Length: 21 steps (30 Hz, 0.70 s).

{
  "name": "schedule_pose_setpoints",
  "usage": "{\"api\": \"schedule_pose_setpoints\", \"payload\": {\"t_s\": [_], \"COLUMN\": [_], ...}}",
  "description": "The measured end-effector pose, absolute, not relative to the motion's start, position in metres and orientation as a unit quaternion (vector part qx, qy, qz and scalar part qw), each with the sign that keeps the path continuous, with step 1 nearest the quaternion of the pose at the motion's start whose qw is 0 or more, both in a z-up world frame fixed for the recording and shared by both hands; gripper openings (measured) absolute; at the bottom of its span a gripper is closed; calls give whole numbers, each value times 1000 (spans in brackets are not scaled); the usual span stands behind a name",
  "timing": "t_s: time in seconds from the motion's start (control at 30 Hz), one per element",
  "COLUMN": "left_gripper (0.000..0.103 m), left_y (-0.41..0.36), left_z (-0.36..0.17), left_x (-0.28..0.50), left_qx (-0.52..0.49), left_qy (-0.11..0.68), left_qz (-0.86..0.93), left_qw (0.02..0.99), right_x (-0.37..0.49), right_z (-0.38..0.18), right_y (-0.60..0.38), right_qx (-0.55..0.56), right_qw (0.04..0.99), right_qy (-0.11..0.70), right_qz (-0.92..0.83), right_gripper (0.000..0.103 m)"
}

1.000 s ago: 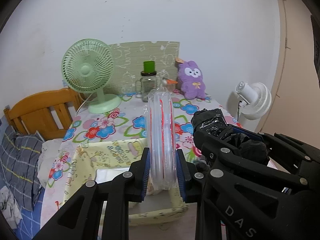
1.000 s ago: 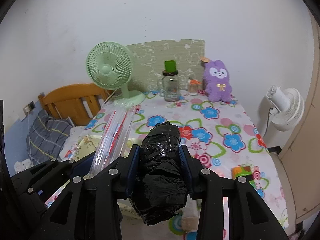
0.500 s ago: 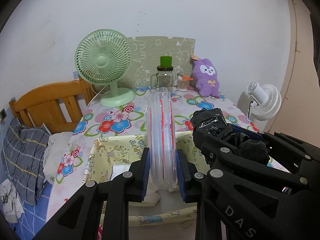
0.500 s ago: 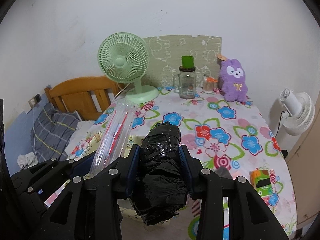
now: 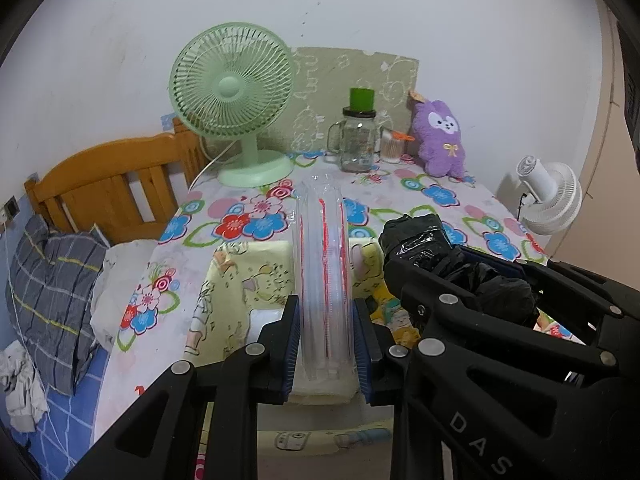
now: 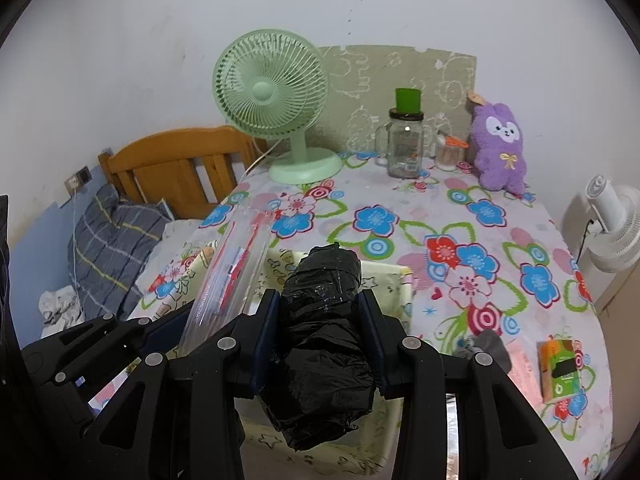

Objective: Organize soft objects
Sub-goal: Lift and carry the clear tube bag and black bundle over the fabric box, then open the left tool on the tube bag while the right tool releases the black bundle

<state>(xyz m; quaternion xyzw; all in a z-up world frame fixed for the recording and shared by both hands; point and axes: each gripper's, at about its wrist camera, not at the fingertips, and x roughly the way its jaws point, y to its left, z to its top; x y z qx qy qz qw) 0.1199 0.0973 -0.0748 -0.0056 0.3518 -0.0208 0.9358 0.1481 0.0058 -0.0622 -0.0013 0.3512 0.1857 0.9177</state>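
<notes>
My left gripper [image 5: 326,344] is shut on a stack of clear zip bags with red strips [image 5: 324,272], held upright on edge. To its right, my right gripper [image 6: 318,336] is shut on a black plastic bag roll [image 6: 324,320]; that roll [image 5: 424,240] also shows in the left wrist view. Both loads hang over a pale yellow fabric bin [image 5: 240,280] with cartoon prints that stands on the flowered table [image 6: 460,240]. The same bin [image 6: 384,280] lies under the black roll in the right wrist view. A purple plush toy [image 6: 500,148] leans on the wall at the table's back.
A green desk fan [image 5: 236,96], a glass jar with a green lid [image 5: 358,140] and a small cup stand at the back. A small green and orange packet [image 6: 560,368] and a grey item lie at the right front. A wooden bed frame [image 5: 108,184] is left, a white fan [image 5: 548,196] right.
Both grippers have moved forward and down toward the yellow bin, which now sits larger and closer beneath them. Both grips are unchanged.
</notes>
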Motion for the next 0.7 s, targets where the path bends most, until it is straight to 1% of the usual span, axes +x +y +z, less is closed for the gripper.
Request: {"api": "schedule_pose_setpoints", "payload": {"t_s": [0.57, 0.7], "left_gripper": [25, 31], "left_y": [124, 129], "left_z": [-103, -108], "left_x": [132, 134], "left_qx": [-19, -23], "left_qy": [390, 398], "left_qz": [12, 17], "left_qw": [921, 917], "right_x": [162, 165], "right_z": [-85, -90], "right_y": [36, 41], "right_qx": [-14, -17], "right_qw": [900, 895], "right_qy": [376, 384], "right_qz": [220, 227], "right_gripper": [43, 43]}}
